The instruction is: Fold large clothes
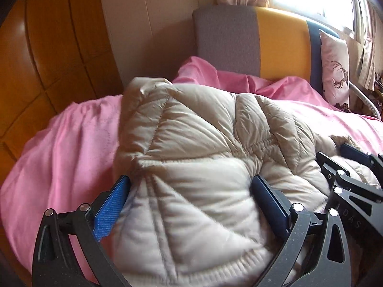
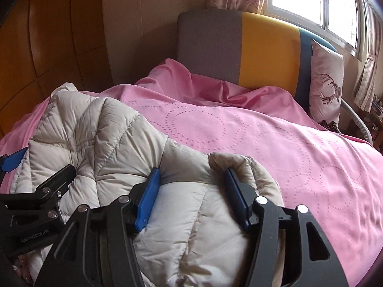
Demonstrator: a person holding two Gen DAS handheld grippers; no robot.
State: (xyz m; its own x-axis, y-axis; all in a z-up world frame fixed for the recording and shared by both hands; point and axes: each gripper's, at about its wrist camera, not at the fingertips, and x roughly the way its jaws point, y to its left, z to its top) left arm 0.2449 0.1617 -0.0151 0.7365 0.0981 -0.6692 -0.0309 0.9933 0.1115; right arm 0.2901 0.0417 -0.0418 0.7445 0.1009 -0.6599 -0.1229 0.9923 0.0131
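While the beige quilted jacket [image 1: 191, 143] lies bunched on the pink bedspread [image 2: 299, 155], left gripper [image 1: 189, 198] and right gripper [image 2: 191, 191] straddle its near edge, jaws spread; bare bedspread extends toward the headboard [image 2: 239, 47].

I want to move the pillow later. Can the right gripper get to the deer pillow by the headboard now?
Probably not yet: the right gripper has the beige puffer jacket bulging between its fingers. Otherwise, only flat pink bedspread lies before the pillow.

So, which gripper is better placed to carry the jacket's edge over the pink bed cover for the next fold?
Probably the right gripper. It straddles a thick bunched part of the beige puffer jacket, with open pink bed cover ahead. The left gripper also straddles the jacket, but padding fills its view.
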